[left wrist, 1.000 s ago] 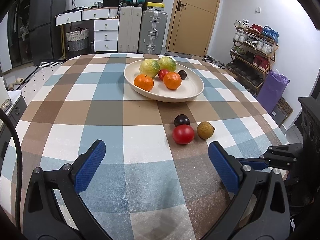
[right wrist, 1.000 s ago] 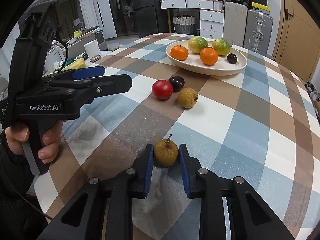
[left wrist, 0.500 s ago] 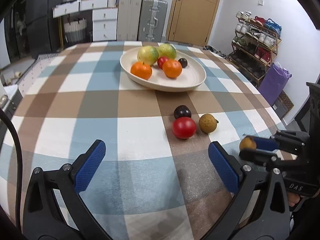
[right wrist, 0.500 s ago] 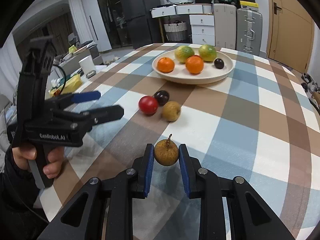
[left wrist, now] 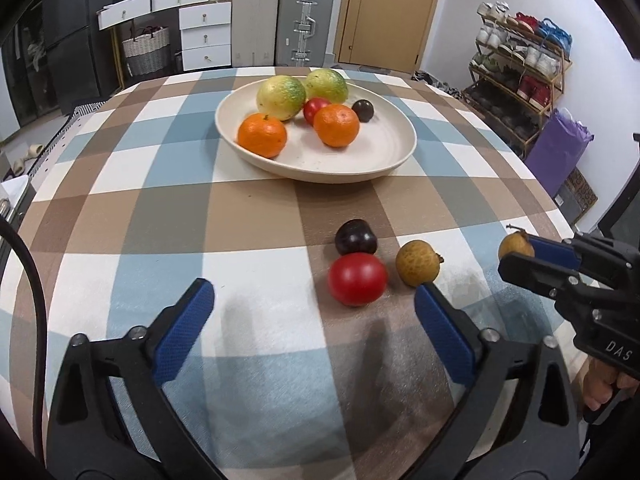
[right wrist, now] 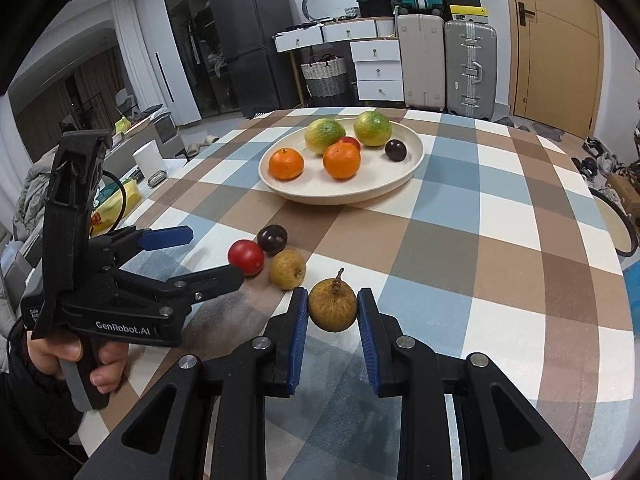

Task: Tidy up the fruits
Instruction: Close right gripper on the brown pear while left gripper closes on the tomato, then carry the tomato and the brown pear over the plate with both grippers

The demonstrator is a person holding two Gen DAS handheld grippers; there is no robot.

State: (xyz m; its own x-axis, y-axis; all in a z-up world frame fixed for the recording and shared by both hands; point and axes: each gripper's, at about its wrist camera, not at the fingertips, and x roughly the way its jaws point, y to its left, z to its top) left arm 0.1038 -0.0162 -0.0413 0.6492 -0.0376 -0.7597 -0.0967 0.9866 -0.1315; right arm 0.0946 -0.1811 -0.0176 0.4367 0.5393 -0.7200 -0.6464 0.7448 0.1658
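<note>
Your right gripper (right wrist: 333, 336) is clamped on a small brown stemmed fruit (right wrist: 333, 305), stem pointing up, lifted clear of the checked tablecloth (right wrist: 500, 240); its blue pads press the fruit on both sides. From that gripper the cream plate (right wrist: 340, 196) lies straight ahead and a little to the left, well apart, across the cloth; the plate already carries two oranges, two yellow-green fruits, a red one and a dark plum, and its near rim and right half look bare, so that is likely the place to set the held fruit.

Your left gripper (left wrist: 312, 328) holds nothing; its jaws are wide and closing. Three loose fruits lie just ahead of it, toward its right finger: a red tomato (left wrist: 357, 278), a dark plum (left wrist: 355, 237) touching the tomato on the far side, and a second brown fruit (left wrist: 417, 263) just beside the tomato on the right, very near the right pad's tip. The tomato is the nearest of the three, and sits right of the midline between the pads; you would need to shift the left gripper rightward and forward to straddle it.

The brown fruits are nearly round, so no long axis matters beyond the stem. The left hand is nearer the loose cluster; the right is the one loaded for the plate.
</note>
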